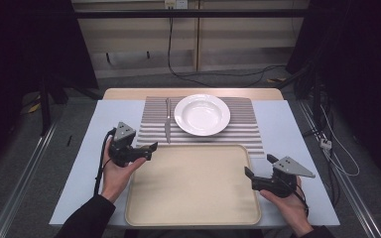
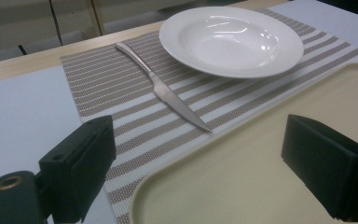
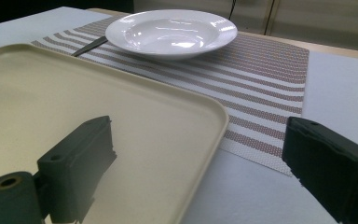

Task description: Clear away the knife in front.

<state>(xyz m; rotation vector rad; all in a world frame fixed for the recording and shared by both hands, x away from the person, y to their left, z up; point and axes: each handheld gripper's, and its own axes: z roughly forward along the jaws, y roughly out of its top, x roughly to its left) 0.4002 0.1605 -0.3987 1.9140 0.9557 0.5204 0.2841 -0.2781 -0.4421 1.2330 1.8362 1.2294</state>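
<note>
Both forearms rest low at the tray's [image 1: 193,198] near corners: left gripper [image 1: 148,150] and right gripper [image 1: 259,169] gape empty. Beyond, plate [image 1: 202,114] and knife [image 1: 167,121] lie on the mat [image 1: 243,126].

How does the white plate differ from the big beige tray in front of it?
The plate is round, glossy white and dished; the tray is rectangular with rounded corners, matte beige and flat with a low rim. The tray is clearly the larger. The plate sits on the striped placemat, beside a knife; the tray lies nearer the person, its far edge overlapping the placemat. Both are empty.
</note>
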